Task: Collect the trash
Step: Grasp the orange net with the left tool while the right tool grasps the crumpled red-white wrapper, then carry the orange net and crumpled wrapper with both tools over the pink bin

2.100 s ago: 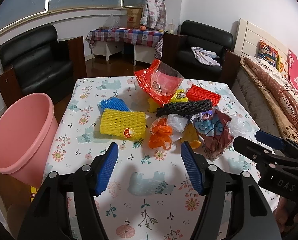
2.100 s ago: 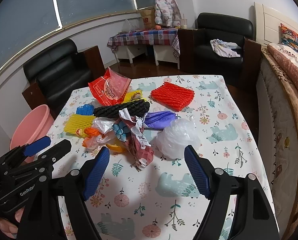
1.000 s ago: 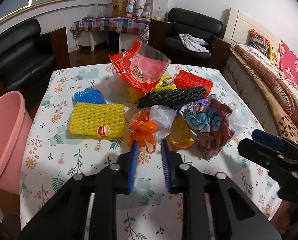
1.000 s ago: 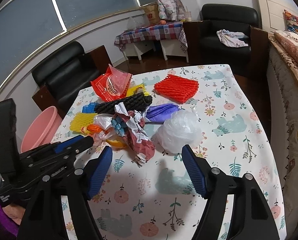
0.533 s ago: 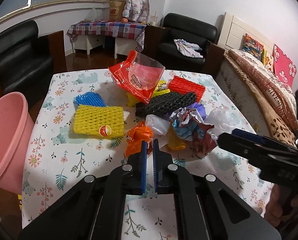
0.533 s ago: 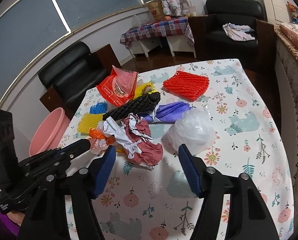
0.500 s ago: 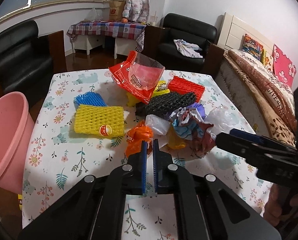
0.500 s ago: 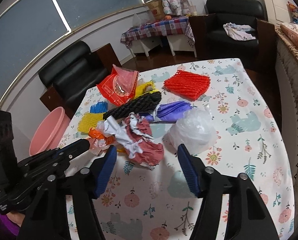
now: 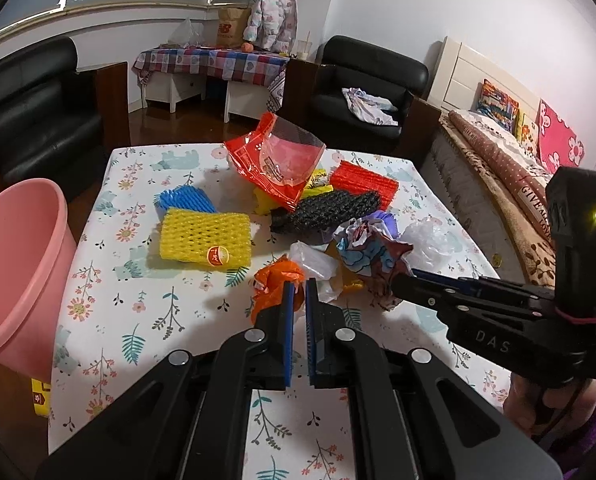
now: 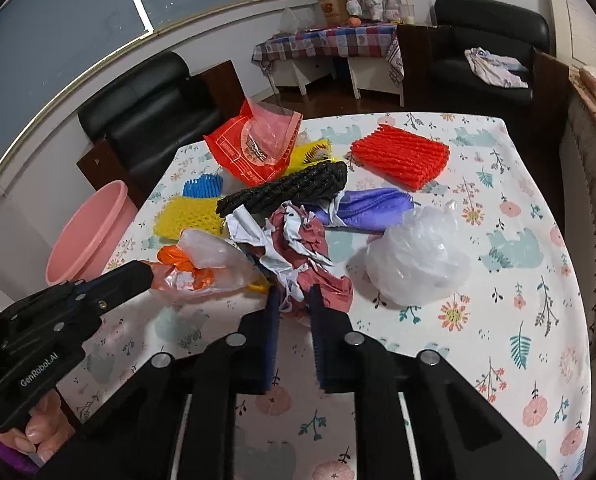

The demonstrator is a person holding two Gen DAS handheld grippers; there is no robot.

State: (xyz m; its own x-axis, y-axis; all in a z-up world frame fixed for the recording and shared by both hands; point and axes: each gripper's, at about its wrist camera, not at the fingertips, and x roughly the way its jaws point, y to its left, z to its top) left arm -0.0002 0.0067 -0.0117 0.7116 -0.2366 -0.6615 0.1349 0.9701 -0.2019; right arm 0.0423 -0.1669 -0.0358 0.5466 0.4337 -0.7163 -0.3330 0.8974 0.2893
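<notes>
Trash lies piled mid-table. My left gripper [image 9: 299,292] is shut on an orange plastic bag [image 9: 276,280] bunched with clear film, pinched at its near edge; in the right wrist view the left gripper [image 10: 148,274] holds the orange bag [image 10: 170,256] just off the cloth. My right gripper [image 10: 294,300] has its jaws closing on the lower end of a crumpled maroon-and-white wrapper [image 10: 298,240], which sits between the pads and touches them. In the left wrist view the right gripper [image 9: 397,280] reaches the wrapper [image 9: 373,248] from the right.
A pink bin [image 9: 14,260] stands by the table's left edge. A yellow foam net [image 9: 206,236], blue net [image 9: 186,200], red snack bag [image 9: 278,164], black net [image 9: 325,210], red net [image 9: 363,178], purple bag [image 10: 369,208] and clear bag [image 10: 417,264] lie on the floral tablecloth [image 9: 138,320].
My left jaws went from wide to shut on the orange bag and rose slightly. My right jaws, wide apart half a second ago, have closed onto the crumpled wrapper.
</notes>
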